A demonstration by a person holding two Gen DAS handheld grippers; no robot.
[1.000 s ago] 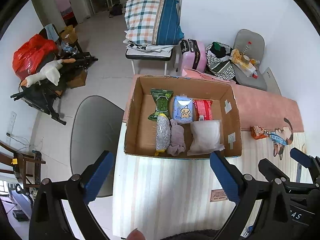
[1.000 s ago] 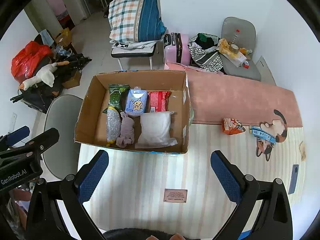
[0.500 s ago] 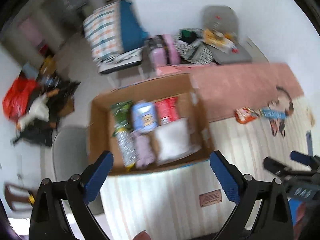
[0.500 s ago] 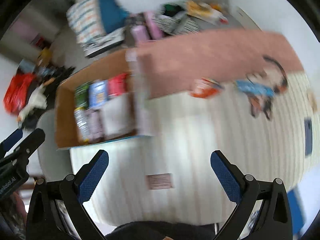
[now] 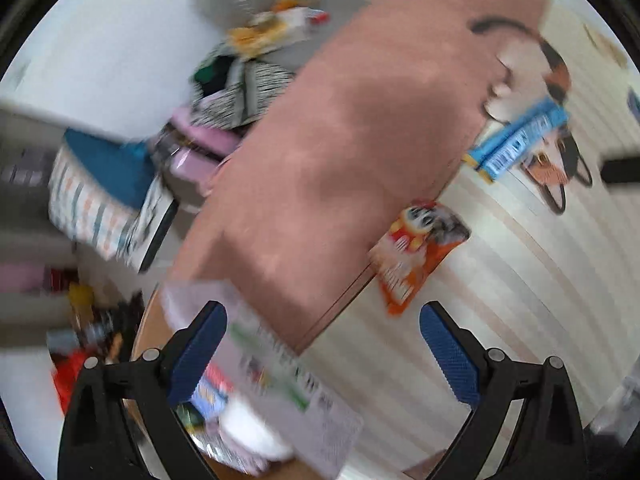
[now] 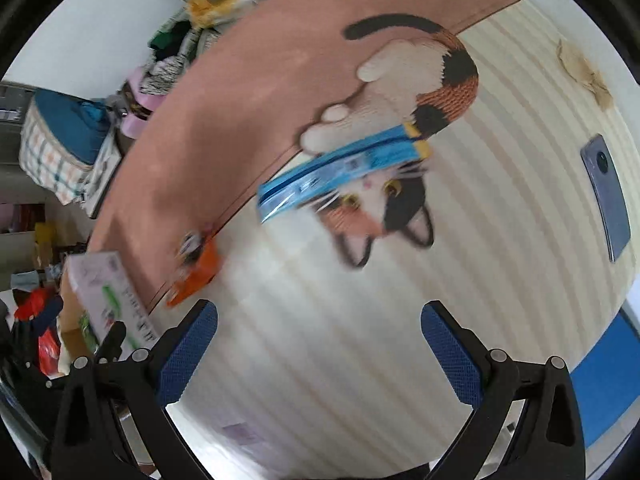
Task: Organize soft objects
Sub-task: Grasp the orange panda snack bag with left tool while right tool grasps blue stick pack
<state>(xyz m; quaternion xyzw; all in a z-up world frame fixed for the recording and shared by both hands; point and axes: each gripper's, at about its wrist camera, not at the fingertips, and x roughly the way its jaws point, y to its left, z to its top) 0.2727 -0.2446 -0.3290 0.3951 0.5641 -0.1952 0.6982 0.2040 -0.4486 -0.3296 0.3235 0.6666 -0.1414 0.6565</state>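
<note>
Both grippers are empty, each with its jaws spread wide: the left gripper hangs over the mat with its left finger above the box, and the right gripper hovers above bare striped mat further along. Everything is tilted and smeared, so fine detail is hard to read. The box sits at the near left end of the mat and already holds several soft packs; I can make out a blue-and-white one and something pale, but the blur hides the rest. Two packets are not yet put away. The orange packet lies on the striped part, its top edge touching the border of the pink band, near the box. The blue packet lies further off, slanting across the printed cat, one end over the pink band's border and the other just by the cat's face. A phone rests well apart near the mat's right edge; it is hardly a soft thing and I would leave it. By my reckoning the job is mostly done: the box is largely filled and only these two packets remain. The orange one looks the nearer pick for the left gripper and the blue one sits ahead of the right, each then going into the box
</note>
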